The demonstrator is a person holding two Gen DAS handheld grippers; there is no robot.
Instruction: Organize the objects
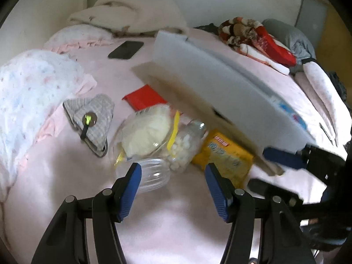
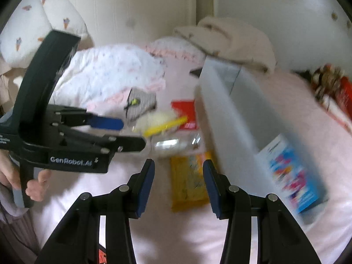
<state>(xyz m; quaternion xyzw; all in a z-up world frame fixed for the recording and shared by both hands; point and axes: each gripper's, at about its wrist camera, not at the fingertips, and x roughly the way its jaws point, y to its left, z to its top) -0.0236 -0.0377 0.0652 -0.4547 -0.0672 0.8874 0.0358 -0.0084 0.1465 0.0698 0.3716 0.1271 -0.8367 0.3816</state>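
A pink bed sheet [image 1: 66,176] fills most of both my views, with pillows [image 1: 28,92] bunched at the left of the left wrist view and a cream blanket [image 1: 132,13] heaped at the top. Across the centre-right of that view tilts a long white box [image 1: 220,83], blurred; in the right wrist view it runs from upper centre down to the lower right, its colourful label [image 2: 292,176] facing the camera. A red-and-white patterned cloth [image 1: 253,37] lies in the upper right.

Below the box sits the clutter: a yellow packet [image 1: 226,156] at centre right, touching a clear bottle of small white pieces [image 1: 187,145], a bag of white stuff with a yellow strip [image 1: 149,129] resting on it, and a red packet [image 1: 145,98] just behind. A ribbed clear cup [image 1: 154,173] lies near my left fingertip. A grey checked pouch [image 1: 94,118] sits apart to the left, and a black phone [image 1: 126,49] lies toward the top.

My left gripper [image 1: 172,183] stands wide, holding nothing. My right gripper [image 2: 178,182] is also spread, empty, over the yellow packet [image 2: 189,182].
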